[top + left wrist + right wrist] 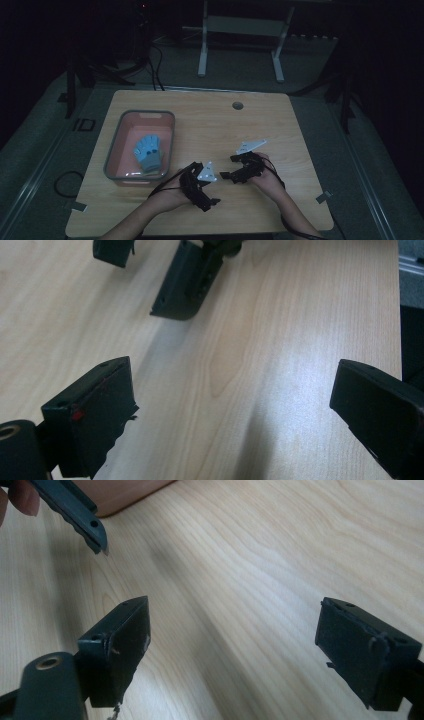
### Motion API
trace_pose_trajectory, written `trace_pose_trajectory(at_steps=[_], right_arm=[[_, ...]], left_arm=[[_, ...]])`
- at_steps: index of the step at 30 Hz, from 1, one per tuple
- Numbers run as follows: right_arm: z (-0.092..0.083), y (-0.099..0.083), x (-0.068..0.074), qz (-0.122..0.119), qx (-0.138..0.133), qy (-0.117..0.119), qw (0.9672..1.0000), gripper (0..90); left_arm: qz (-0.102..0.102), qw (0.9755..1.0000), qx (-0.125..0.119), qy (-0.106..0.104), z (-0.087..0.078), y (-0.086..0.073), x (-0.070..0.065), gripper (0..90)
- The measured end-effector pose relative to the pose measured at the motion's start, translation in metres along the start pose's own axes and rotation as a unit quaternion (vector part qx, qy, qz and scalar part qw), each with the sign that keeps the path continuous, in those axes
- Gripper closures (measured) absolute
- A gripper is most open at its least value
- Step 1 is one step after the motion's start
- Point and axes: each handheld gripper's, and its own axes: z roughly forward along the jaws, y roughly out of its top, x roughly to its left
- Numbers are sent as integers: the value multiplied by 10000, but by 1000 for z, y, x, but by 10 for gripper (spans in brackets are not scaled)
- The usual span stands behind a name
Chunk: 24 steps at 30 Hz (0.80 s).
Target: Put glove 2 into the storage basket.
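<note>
Glove (148, 156) in bin (116, 145) — 2 grippers low, jaws apart.

1. A wooden counter (250, 125) stands in a dark room, with a small round hole (237, 105) near its far edge.
2. A grey tub (112, 155) with a pink inside sits on the counter's left part; a blue glove (149, 154) lies in it.
3. The left tool (200, 187) and right tool (240, 167) are held near each other over the counter's near middle, right of the tub, each with a pale three-cornered plate on top.
</note>
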Motion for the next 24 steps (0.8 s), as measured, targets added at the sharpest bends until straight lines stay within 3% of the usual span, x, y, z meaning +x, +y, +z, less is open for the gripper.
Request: trace_pose_trajectory(at_steps=[10,13,18,24], right_arm=[[-1,-27,-2,43,-114,6,9999,149],[-2,-33,-1,30,-54,-46,10000,148],[-6,-40,-1,-75,-116,-187,9997,148],[-8,-48,1,-58,-113,-168,9998,145]], left_arm=[[-11,9998,41,-174,17,-9,-6,46],[87,9998,40,-151,20,-11,-8,46],[293,9990,257,-202,28,-16,-11,45],[262,9991,167,-299,33,-18,-14,46]])
